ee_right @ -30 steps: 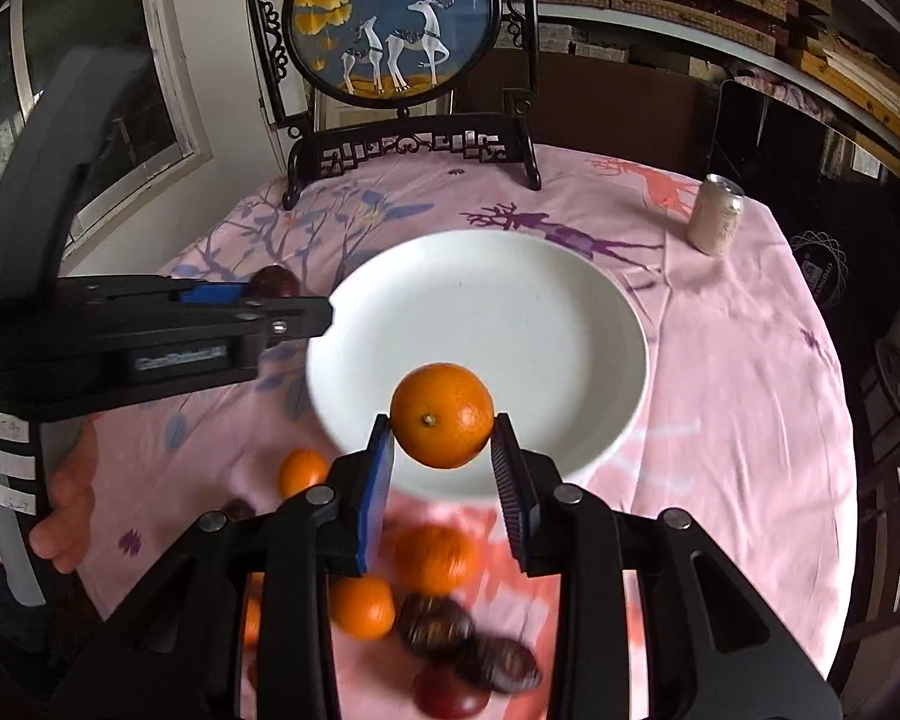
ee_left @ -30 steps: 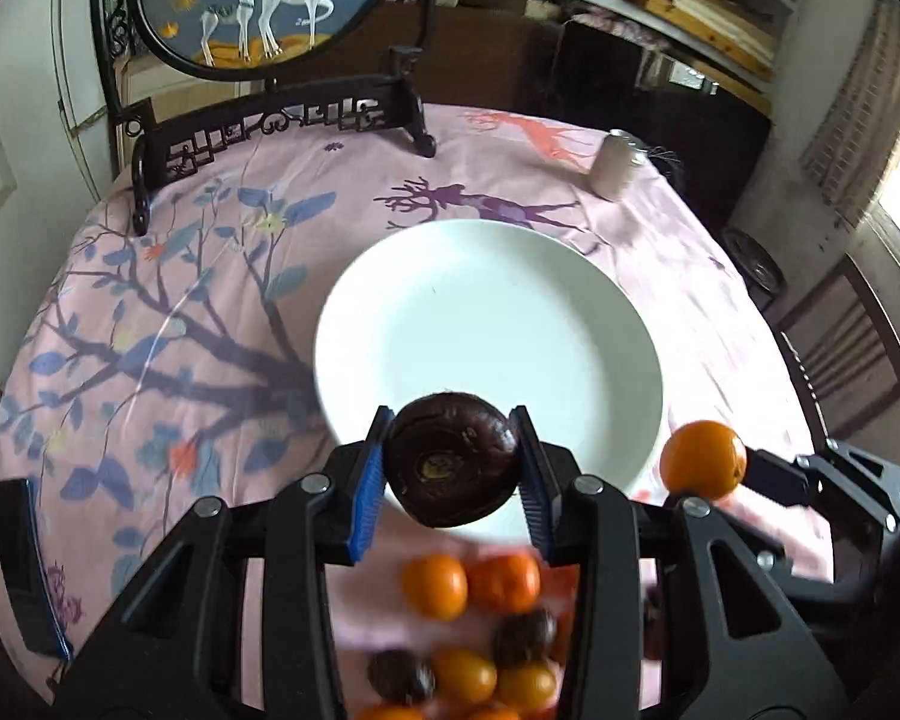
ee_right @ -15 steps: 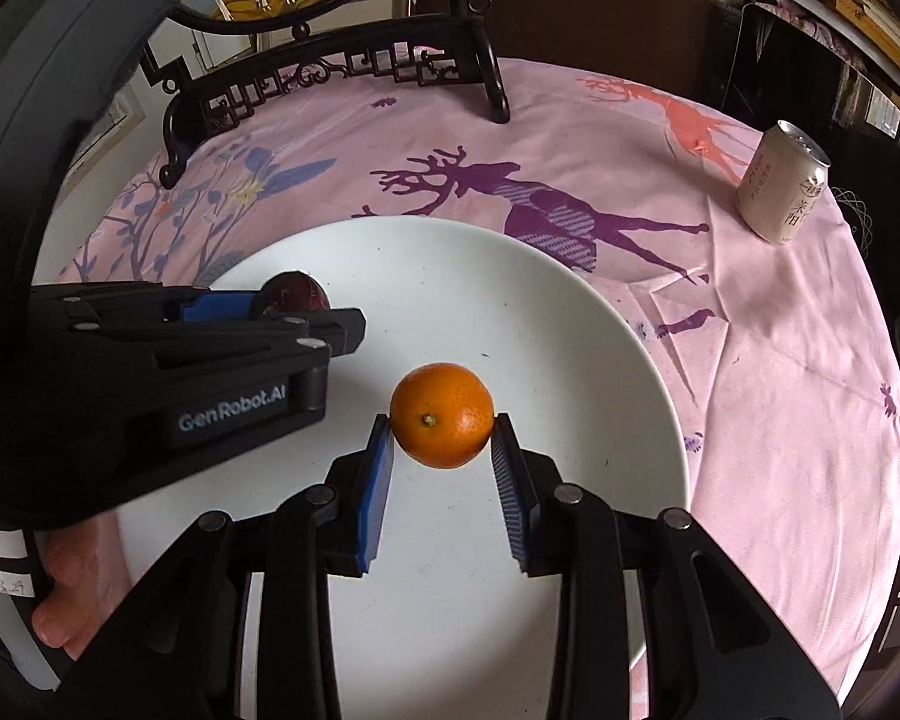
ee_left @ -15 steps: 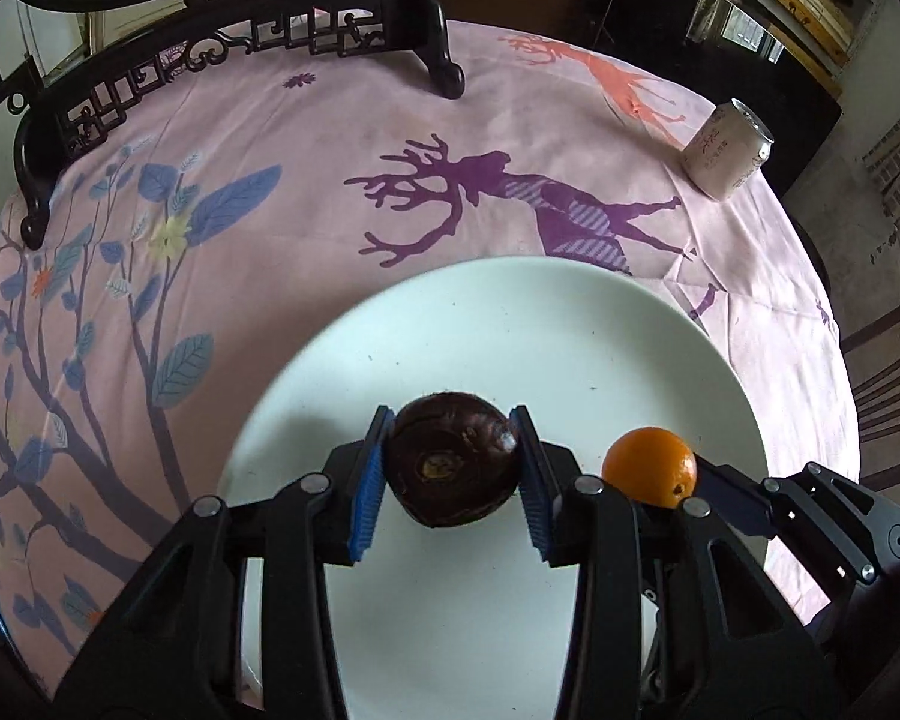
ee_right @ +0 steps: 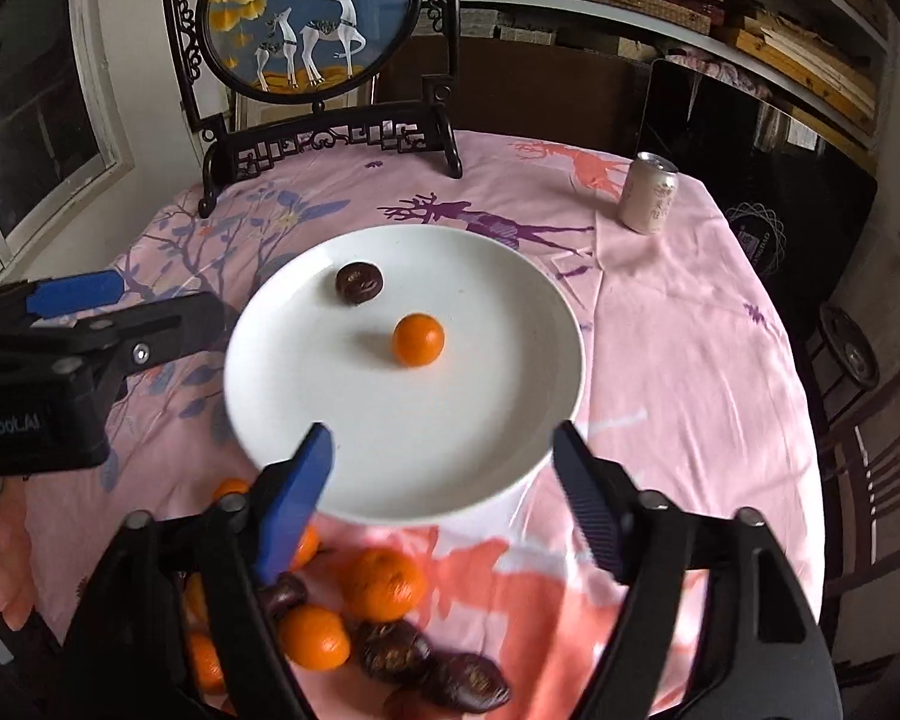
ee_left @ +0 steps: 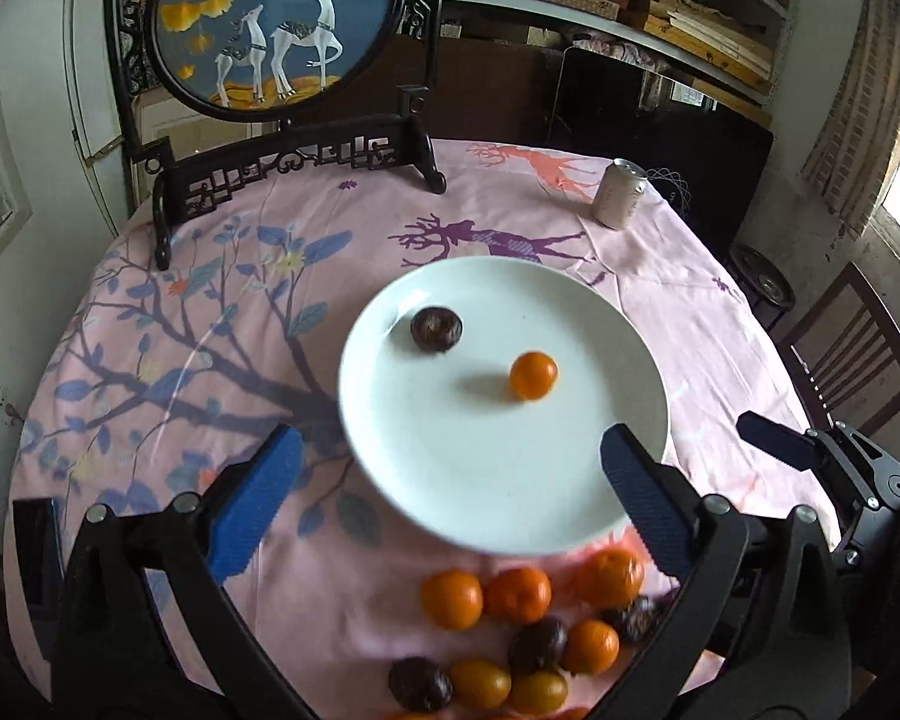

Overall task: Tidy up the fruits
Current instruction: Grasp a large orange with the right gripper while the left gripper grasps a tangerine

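Black plastic grippers with blue pads sit nearest, and both are spread wide with nothing in them: the left gripper (ee_left: 444, 489) and the right gripper (ee_right: 444, 495) each hang over the near rim of the plate. Right under them, on the pink printed tablecloth (ee_left: 690, 300), there's a loose pile of small oranges (ee_left: 486, 594) mixed with dark wrinkly purple-brown fruits (ee_left: 537, 642), all bunched up just short of the plate. Next out is the big round white plate (ee_left: 486, 480), which has two pieces on it, well apart from the rim: one small orange (ee_left: 533, 375) roughly in the middle and one dark brown wrinkled fruit (ee_left: 436, 329) a bit further back and to the left, not touching each other. Beyond the plate, off to the right, a pale drinks can (ee_left: 619, 200) stands upright on the cloth. At the far edge of the table is a black carved wooden stand holding a round blue panel with white deer (ee_left: 276, 24).
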